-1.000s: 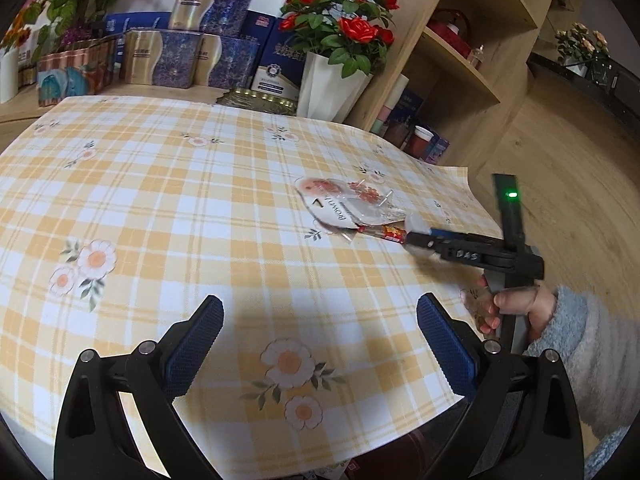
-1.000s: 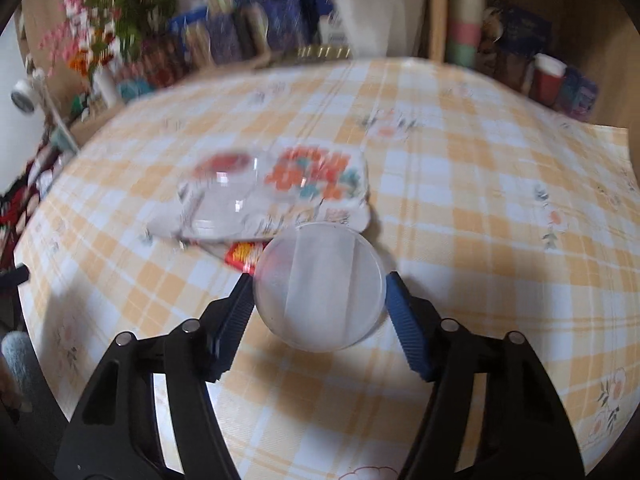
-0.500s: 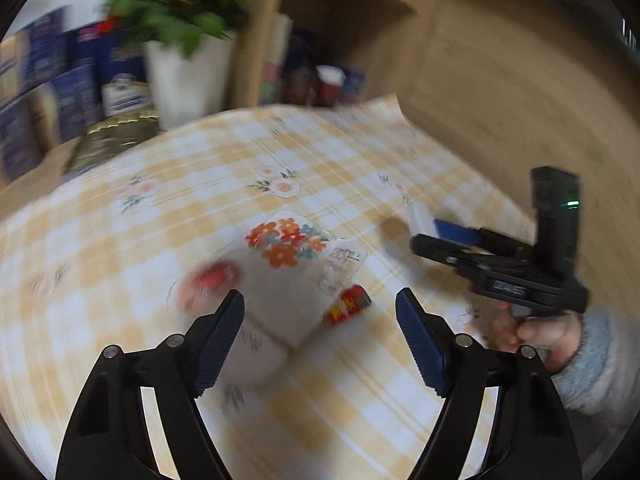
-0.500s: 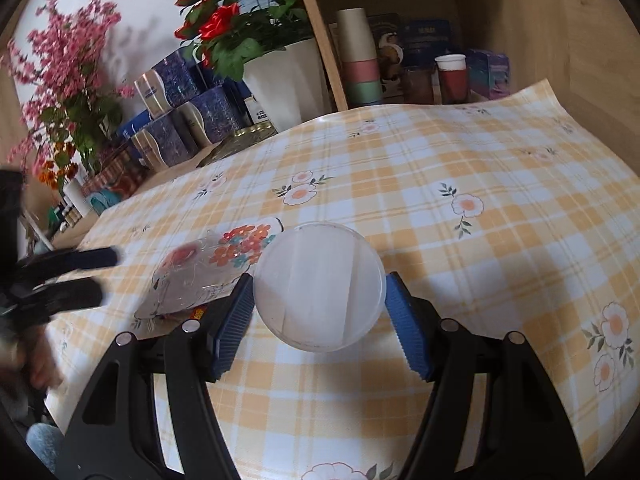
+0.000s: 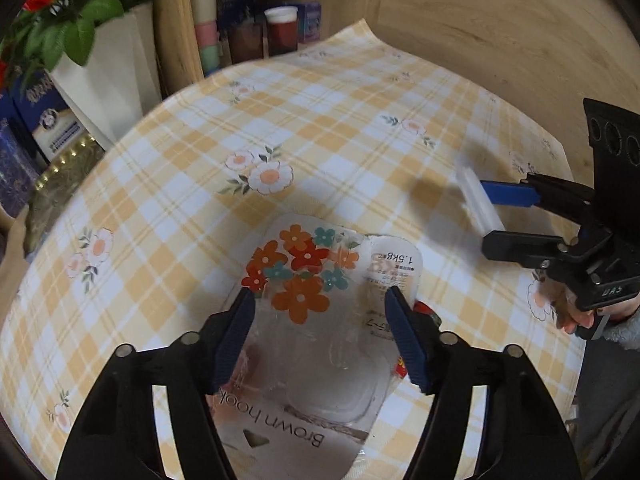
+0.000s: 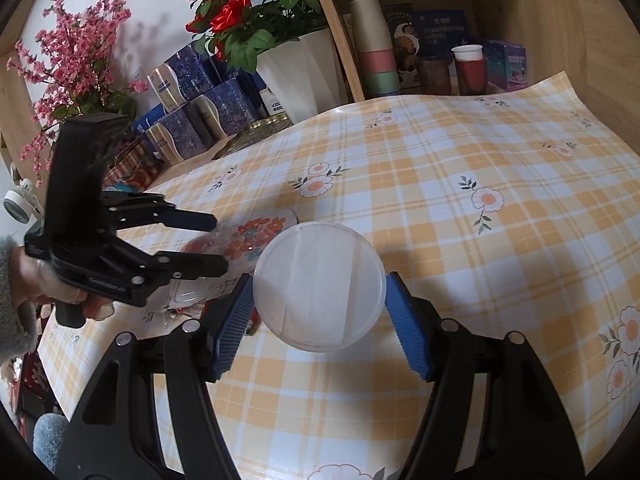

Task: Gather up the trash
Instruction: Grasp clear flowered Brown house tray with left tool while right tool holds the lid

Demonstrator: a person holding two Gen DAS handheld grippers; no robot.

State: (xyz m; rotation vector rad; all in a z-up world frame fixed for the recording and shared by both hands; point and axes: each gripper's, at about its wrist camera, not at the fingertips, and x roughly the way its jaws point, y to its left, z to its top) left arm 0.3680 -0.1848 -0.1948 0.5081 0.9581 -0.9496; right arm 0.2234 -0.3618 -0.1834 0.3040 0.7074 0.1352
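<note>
- Counter (image 5: 360, 128): covered by a yellow-and-white check cloth printed with daisies; its far right corner curls upward against a wooden wall.
- Blister pack (image 5: 316, 320): a flat clear plastic package with a card bearing orange, red and teal flowers and the words "Brown hook"; it lies on the near part of the counter, with a small red wrapper (image 5: 424, 310) just beside its right edge.
- Left hand-held gripper (image 5: 320, 328): points steeply down over the blister pack, its blue pads on either side of the pack; the jaws are closing, and the pads do not yet plainly press on the plastic.
- Right hand-held gripper (image 6: 320, 304): clenched on a round translucent white lid (image 6: 320, 284), held on edge above the cloth; in the left wrist view it stands to the right of the pack.
- Hand (image 6: 48, 280): in a grey fleecy sleeve, holding the left tool's handle.
- Room, far side: a white vase of red roses (image 6: 296, 68), pink blossom sprays (image 6: 76, 60), blue-and-silver boxes (image 6: 192, 108), and a wooden shelf with stacked cups (image 6: 374, 48).
</note>
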